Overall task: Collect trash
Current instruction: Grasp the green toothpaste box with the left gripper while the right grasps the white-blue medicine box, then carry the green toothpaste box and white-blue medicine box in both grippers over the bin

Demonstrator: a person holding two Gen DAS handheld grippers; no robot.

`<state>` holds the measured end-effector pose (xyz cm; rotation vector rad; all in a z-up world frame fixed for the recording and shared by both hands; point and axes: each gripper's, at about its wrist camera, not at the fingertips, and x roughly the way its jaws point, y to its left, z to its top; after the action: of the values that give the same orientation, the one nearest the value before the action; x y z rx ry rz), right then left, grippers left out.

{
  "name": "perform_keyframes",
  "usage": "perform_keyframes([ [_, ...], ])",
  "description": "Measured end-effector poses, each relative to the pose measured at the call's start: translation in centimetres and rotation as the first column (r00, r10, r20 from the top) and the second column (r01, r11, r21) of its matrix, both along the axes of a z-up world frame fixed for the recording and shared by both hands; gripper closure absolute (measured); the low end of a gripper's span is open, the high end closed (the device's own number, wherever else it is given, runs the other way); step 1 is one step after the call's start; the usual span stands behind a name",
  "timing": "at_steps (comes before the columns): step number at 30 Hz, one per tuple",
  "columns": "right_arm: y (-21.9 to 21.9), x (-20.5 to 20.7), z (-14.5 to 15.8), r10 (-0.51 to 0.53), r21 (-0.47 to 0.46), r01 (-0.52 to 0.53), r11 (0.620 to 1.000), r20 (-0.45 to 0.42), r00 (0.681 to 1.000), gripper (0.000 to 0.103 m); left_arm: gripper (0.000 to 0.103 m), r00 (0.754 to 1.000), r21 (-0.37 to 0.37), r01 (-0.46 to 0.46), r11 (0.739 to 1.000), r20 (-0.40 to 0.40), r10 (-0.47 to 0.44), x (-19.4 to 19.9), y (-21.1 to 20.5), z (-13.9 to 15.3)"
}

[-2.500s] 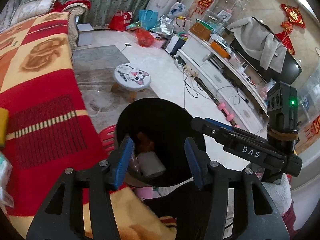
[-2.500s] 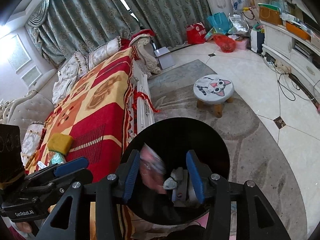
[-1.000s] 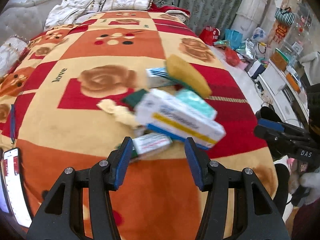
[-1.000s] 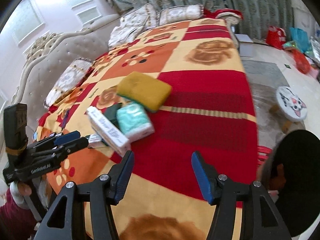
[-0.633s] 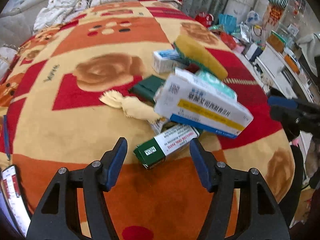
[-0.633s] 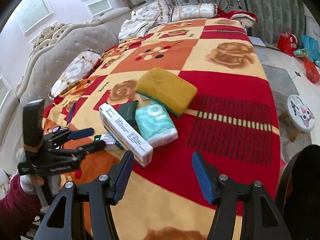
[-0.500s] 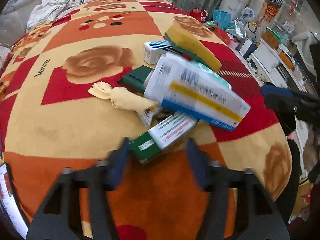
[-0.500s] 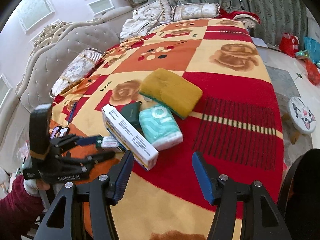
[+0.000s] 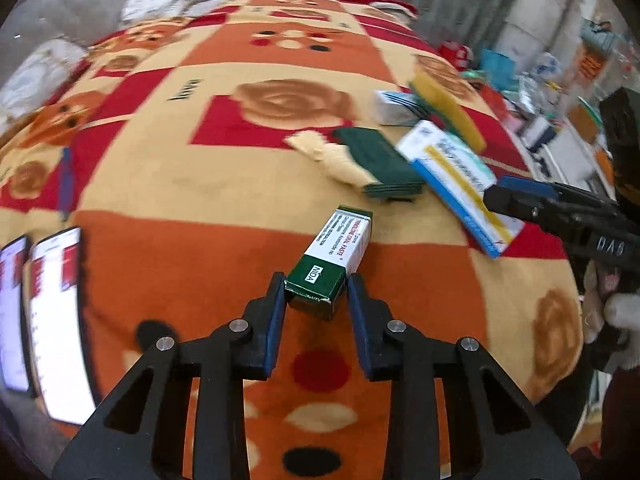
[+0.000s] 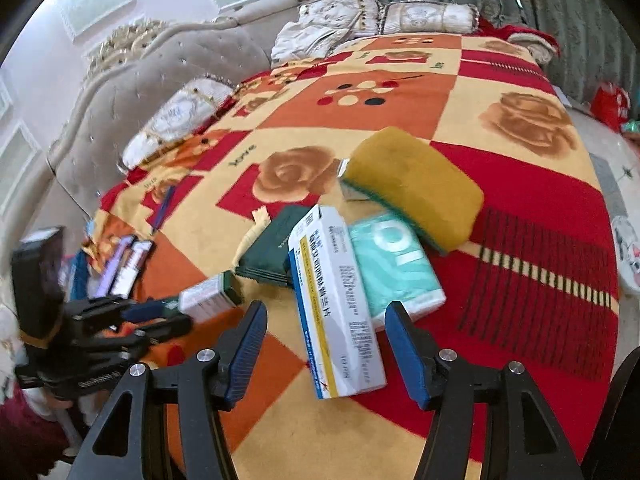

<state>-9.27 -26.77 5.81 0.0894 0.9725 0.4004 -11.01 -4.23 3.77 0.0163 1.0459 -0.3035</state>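
Trash lies on a red, orange and yellow blanket (image 9: 200,184). My left gripper (image 9: 316,280) is closing on a small green and white paste box (image 9: 332,260); both pads sit against its sides. In the right wrist view, that box (image 10: 208,292) juts from the left gripper (image 10: 160,316). My right gripper (image 10: 324,344) stands open just above a long white box with blue and yellow stripes (image 10: 336,312), without touching it. Beside it lie a teal tissue pack (image 10: 396,264), a yellow sponge (image 10: 416,188), a dark green packet (image 10: 272,248) and a cream paper scrap (image 10: 250,240).
Two lit phones (image 9: 56,320) lie at the blanket's left edge. A black bin (image 10: 624,420) shows at the lower right beside the bed. Pillows (image 10: 428,16) and a tufted headboard (image 10: 160,72) are at the far end. A small white box (image 9: 396,108) sits behind the sponge.
My left gripper has come down on the small green and white box and its jaws have narrowed onto it. The right gripper has moved closer over the long white box.
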Motion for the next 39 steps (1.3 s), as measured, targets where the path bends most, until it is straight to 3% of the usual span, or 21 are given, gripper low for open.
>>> perform_keyframes([
  [4, 2.5, -0.3, -0.2, 0.028, -0.137, -0.021, 0.990, 0.048, 0.998, 0.044, 0.075, 0.999, -0.009, -0.048, 0.999, -0.005, 0.048, -0.5, 1.0, -0.1],
  [5, 3.4, -0.2, -0.6, 0.032, -0.221, -0.016, 0.975, 0.066, 0.997, 0.044, 0.075, 0.999, -0.013, -0.048, 0.999, -0.008, 0.048, -0.6, 1.0, -0.1],
  [9, 4.9, 0.3, -2.5, 0.080, -0.329, -0.050, 0.943, 0.079, 0.994, 0.044, 0.074, 0.999, -0.039, -0.041, 0.998, -0.018, 0.041, -0.9, 0.5, -0.3],
  [11, 4.9, 0.4, -2.9, 0.084, -0.349, -0.047, 0.936, 0.090, 0.992, 0.054, 0.074, 0.999, -0.051, -0.035, 0.998, -0.023, 0.034, -0.9, 0.2, -0.3],
  [13, 4.1, 0.4, -2.5, 0.070, -0.310, -0.044, 0.950, 0.073, 0.995, 0.058, 0.071, 0.999, -0.061, -0.025, 0.998, -0.030, 0.023, -0.8, 0.0, -0.3],
  [15, 2.6, 0.2, -1.7, 0.062, -0.186, -0.059, 0.981, 0.012, 0.998, 0.058, 0.063, 0.999, -0.074, -0.011, 0.997, -0.036, 0.008, -0.8, -0.1, -0.3],
  [18, 1.1, -1.1, -1.0, 0.069, -0.048, -0.072, 0.996, -0.054, 0.996, 0.058, 0.059, 0.999, -0.084, -0.005, 0.996, -0.035, 0.002, -0.5, -0.2, -0.1],
  [20, 0.5, -2.2, -1.2, 0.075, -0.003, -0.076, 0.997, -0.102, 0.992, 0.058, 0.058, 1.000, -0.074, -0.014, 0.997, -0.027, 0.012, -0.2, -0.3, -0.1],
  [26, 1.0, -2.9, -2.9, 0.041, -0.043, -0.047, 0.998, -0.124, 0.991, 0.056, 0.058, 0.998, -0.040, -0.035, 0.999, -0.061, 0.033, 1.4, -1.1, -1.5],
  [31, 2.2, -2.5, -3.7, 0.041, -0.090, -0.048, 0.995, -0.075, 0.996, 0.055, 0.060, 0.997, -0.055, -0.046, 0.997, -0.062, 0.043, 1.8, -1.4, -2.1],
  [33, 1.9, -2.5, -3.9, 0.044, -0.085, -0.050, 0.995, -0.065, 0.997, 0.055, 0.079, 0.997, -0.061, -0.047, 0.997, -0.064, 0.043, 1.8, -1.5, -2.1],
  [39, 0.7, -3.5, -2.5, 0.054, -0.017, -0.055, 0.998, -0.031, 0.998, 0.058, 0.080, 0.998, -0.068, -0.037, 0.997, -0.045, 0.034, 1.4, -2.5, -1.2],
])
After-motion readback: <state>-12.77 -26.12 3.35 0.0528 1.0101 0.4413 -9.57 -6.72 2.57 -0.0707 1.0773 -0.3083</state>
